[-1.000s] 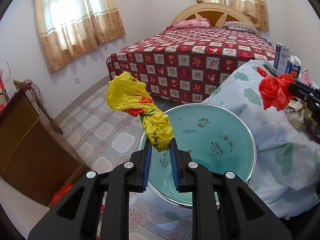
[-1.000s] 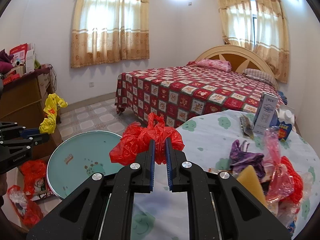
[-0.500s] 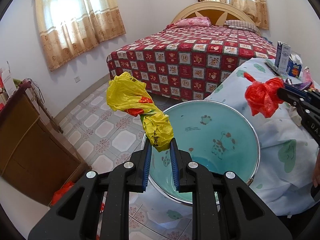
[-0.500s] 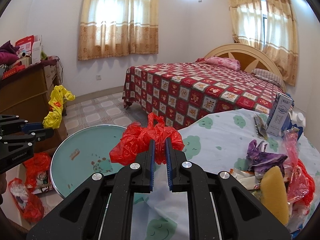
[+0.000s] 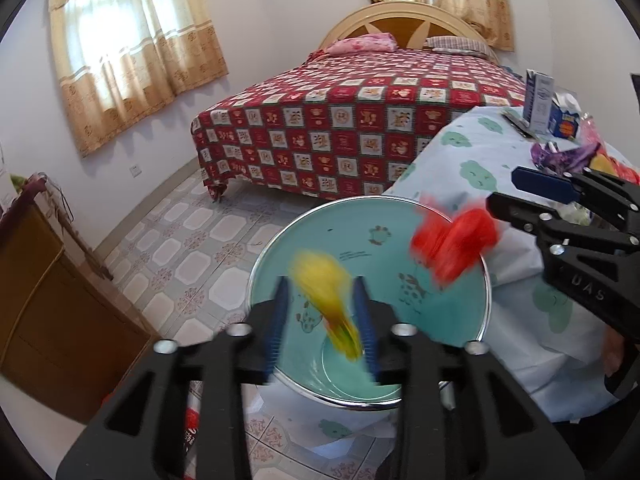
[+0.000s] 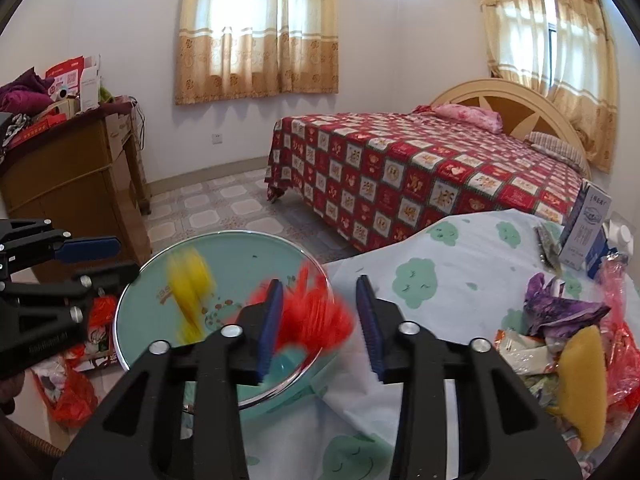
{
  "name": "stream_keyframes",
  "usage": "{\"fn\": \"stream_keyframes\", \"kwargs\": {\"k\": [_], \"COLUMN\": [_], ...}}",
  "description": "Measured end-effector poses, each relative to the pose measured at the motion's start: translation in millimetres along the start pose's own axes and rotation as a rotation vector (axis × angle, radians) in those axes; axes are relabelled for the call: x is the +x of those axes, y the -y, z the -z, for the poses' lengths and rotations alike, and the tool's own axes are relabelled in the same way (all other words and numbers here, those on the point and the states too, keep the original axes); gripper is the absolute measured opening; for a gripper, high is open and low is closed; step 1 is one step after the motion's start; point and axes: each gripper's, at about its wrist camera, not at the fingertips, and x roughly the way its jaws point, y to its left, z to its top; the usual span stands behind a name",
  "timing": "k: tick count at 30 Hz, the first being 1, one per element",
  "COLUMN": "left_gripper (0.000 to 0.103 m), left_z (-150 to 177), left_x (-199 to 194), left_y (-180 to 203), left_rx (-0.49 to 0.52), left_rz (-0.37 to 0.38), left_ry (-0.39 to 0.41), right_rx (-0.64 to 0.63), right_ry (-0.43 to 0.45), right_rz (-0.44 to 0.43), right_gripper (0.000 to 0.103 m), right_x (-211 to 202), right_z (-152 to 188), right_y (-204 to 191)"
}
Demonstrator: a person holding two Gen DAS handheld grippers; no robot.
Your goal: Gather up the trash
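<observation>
Yellow bag (image 5: 326, 300), crumpled thin plastic, blurred, loose in the air over the teal basin (image 5: 460, 344). Red bag (image 6: 316, 314), crumpled too and blurred, above the basin rim near the table edge. Left claw (image 5: 322, 330) just spread apart, pads clear of the yellow bag between them. Right claw (image 6: 320, 324) just spread as well, red bag between the jaws, not pinched.

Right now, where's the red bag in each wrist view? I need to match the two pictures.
Left wrist: the red bag is right of centre, blurred, over the basin's far right rim.
Right wrist: the red bag is at lower centre, blurred, between the open fingers of the right gripper.
Shared landmark: the teal basin.
</observation>
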Motion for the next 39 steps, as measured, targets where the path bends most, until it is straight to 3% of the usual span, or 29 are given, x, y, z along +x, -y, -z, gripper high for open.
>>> {"fn": "stream_keyframes", "kwargs": {"k": [2,10,16,20,23,28,32,37,39], "left_gripper": [0.043,0.057,0.058,0.06,0.065,0.066,0.067,0.068,0.068], "left_z": [1,5,9,10,9,8,13,13,10], "left_x": [1,3,9,6,3,4,2,6,5], "left_y": [4,7,38,70,96,129,130,117,114], "left_rx": [0.009,0.012,0.055,0.101,0.13,0.159,0.17,0.15,0.137], "left_rz": [0.005,0.008,0.05,0.086,0.11,0.115,0.099,0.081,0.085], "left_ry": [-0.004,-0.018,-0.046,-0.045,-0.04,-0.043,-0.048,-0.062,-0.057], "right_rx": [0.004,0.041,0.133,0.225,0.295,0.348,0.329,0.303,0.294], "right_ry": [0.0,0.027,0.053,0.036,0.016,-0.003,-0.009,-0.118,-0.144], "right_rz": [0.001,0.078,0.229,0.354,0.399,0.379,0.324,0.294,0.283], "right_gripper": [0.047,0.05,0.052,0.052,0.052,0.052,0.052,0.051,0.034], "right_x": [-1,-44,-112,-152,-170,-171,-158,-126,-122], "right_z": [1,6,37,69,93,115,115,117,118], "right_y": [0,23,75,121,148,162,150,135,133]}}
